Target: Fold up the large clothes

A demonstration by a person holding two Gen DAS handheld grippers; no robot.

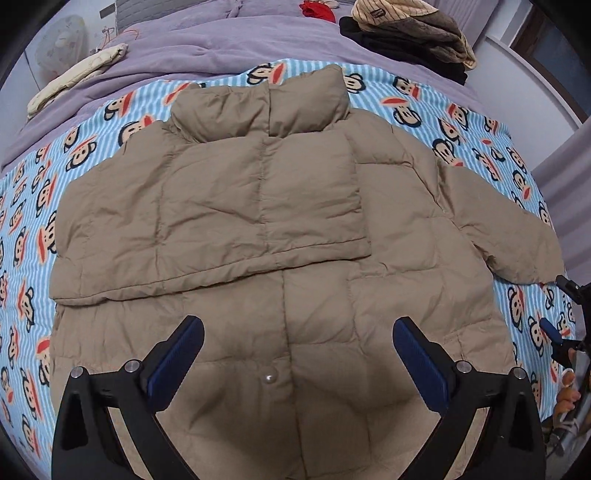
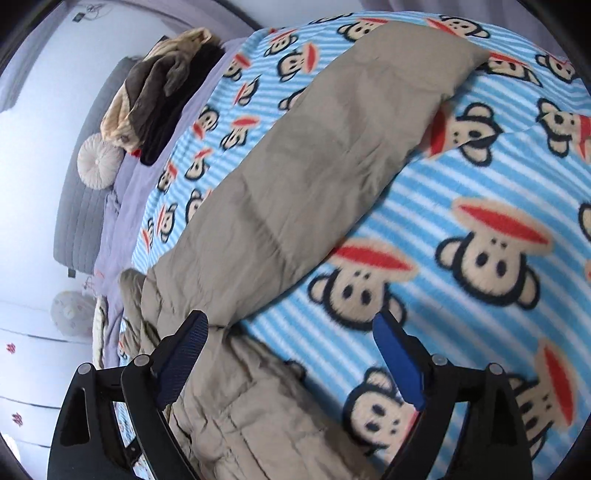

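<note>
Jacket, tan, quilted, padded: lies spread on a blue-and-white striped blanket printed with monkey faces, which covers a bed. Collar at the far end, standing up; one sleeve folded across the chest so that its cuff edge runs level over the body; the other sleeve stretches out sideways toward the blanket's edge. A snap button shows on the front placket near the hem.

Left claw: jaws wide apart, nothing between the blue pads, hovering above the lower front of the jacket.

Right claw: jaws spread, no grip; the outstretched sleeve runs away from it over the blanket, and rumpled jacket fabric lies beneath the gap between the pads. Picture blurred. Whether the left pad touches the cloth cannot be told.

Further items on the bed: lilac quilt beyond the blanket; stack of folded clothes, beige, brown and black; red item; cream padded piece at the quilt's edge.
</note>
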